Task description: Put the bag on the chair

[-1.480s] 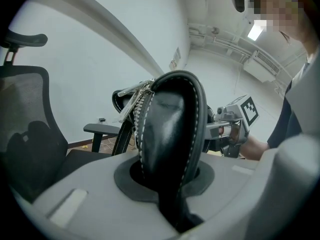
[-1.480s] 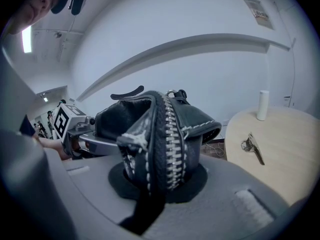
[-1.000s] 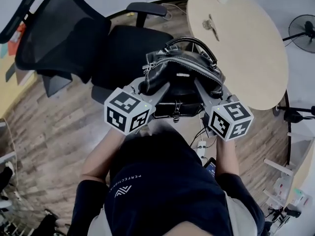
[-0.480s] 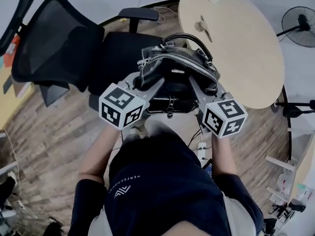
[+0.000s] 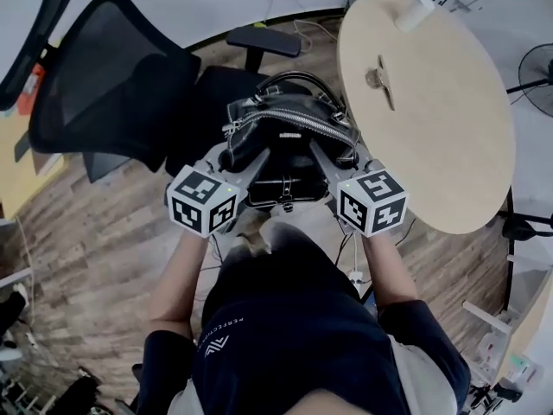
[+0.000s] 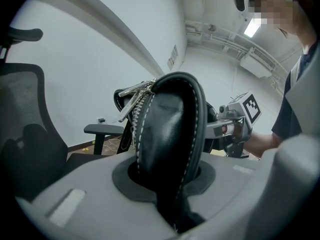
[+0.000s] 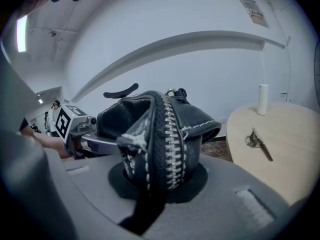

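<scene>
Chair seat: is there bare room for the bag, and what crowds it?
The seat looks bare between backrest and armrest. The round table is mostly bare, bar a metal item and a white cylinder. The held bag hides the seat's near edge.

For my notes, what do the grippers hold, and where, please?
The black bag: left gripper, jaws just easing open, on one end; right gripper on the other.

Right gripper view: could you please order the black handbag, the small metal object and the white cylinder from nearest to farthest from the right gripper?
1. The black handbag, clamped in the right gripper, centre.
2. The small metal object, to the right on the round table.
3. The white cylinder, right, at the table's far edge.
</scene>
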The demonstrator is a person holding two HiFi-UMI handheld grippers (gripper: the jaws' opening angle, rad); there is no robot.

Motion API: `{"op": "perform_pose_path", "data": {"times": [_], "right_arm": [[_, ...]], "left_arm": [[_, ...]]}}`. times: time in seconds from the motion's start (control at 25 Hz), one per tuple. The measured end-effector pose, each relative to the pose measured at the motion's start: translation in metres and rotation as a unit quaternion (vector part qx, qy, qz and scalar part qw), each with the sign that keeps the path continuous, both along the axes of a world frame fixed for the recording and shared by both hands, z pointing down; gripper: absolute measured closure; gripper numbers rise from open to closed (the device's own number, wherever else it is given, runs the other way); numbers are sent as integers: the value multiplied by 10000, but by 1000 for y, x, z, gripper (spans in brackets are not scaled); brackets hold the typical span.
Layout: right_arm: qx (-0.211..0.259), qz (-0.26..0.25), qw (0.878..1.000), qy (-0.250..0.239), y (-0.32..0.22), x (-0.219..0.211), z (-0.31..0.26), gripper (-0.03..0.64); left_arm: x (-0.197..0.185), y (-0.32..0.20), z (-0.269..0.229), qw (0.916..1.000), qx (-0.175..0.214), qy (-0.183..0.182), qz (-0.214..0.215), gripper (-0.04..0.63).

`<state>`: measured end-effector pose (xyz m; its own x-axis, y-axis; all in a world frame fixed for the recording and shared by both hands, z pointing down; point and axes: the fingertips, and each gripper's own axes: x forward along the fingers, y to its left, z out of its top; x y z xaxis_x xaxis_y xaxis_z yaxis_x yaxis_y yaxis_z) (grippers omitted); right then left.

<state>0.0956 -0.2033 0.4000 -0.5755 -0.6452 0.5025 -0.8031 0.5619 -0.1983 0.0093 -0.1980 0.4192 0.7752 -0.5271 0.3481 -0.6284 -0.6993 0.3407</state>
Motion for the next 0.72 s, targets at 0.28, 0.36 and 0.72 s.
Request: {"op": "perform_pose_path", "data": {"times": [0.28,0.36,0.72], "right_arm": [[-250,-250,9993,-130,-38,-19,41,566],[-291,-263,9991,-153,-50,-22,52,566],[-435,-181,9987,-169,-99,-28,99,566]], "left_arm": [[-22,-35,40,9987,-224,-197,-401,482],[-25,-46,50,9983,-236,-252,-465,476],[-35,-97,99,9943,-208,-538,-895,442]]}}
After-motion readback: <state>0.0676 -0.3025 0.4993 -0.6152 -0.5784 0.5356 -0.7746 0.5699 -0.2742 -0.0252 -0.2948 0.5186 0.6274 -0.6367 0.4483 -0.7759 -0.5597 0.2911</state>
